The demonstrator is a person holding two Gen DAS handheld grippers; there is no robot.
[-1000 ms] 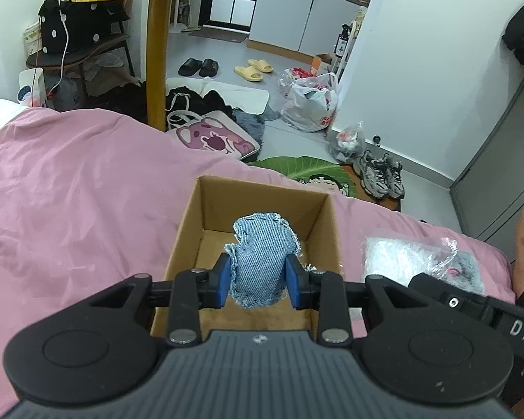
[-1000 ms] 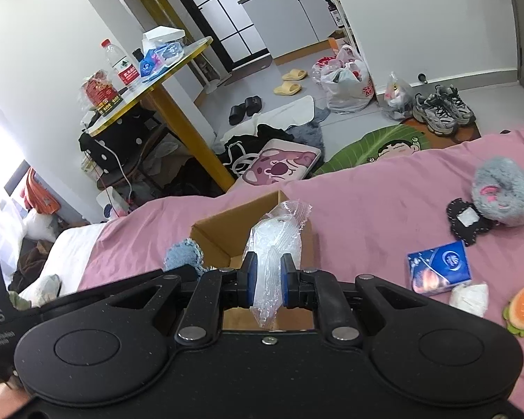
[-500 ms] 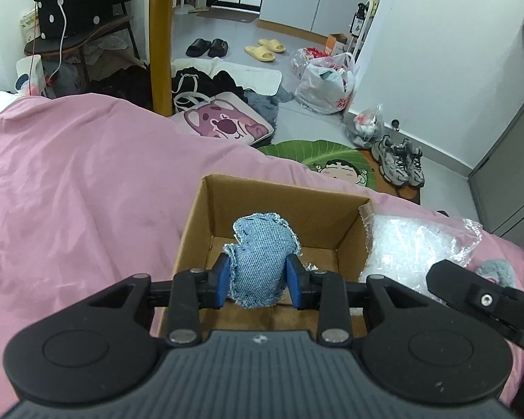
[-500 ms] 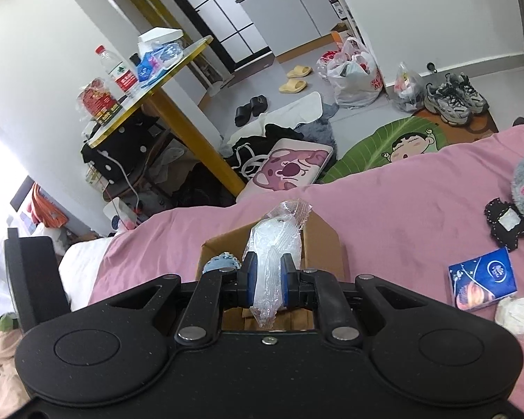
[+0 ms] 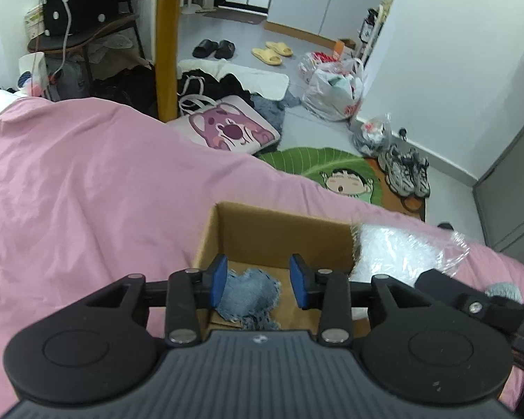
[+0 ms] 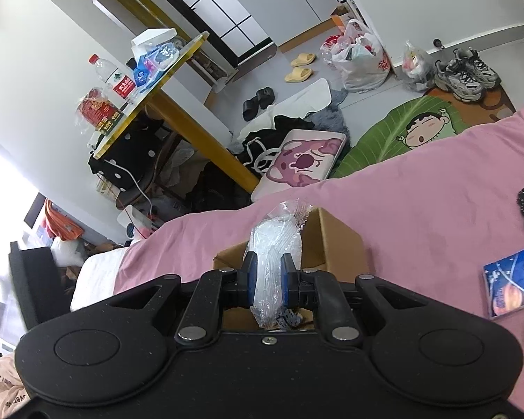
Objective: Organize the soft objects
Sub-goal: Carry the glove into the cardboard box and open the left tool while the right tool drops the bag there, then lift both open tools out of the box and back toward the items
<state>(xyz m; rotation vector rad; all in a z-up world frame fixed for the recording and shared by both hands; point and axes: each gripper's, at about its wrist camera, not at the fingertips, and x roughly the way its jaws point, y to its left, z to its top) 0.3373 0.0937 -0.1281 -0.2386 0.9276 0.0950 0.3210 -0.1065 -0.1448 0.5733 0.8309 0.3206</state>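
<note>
The left tool is hanging over the cardboard box, its blue pads spread apart and released. The denim piece is lying on the box floor beneath them, toward 7 o'clock of the opening. The box is sitting on the pink bed cover. The right tool is clenching a clear plastic packet upright above the box, at its 3 o'clock rim in the left view. A blue tissue pack is lying on the cover at 3 o'clock of the box.
</note>
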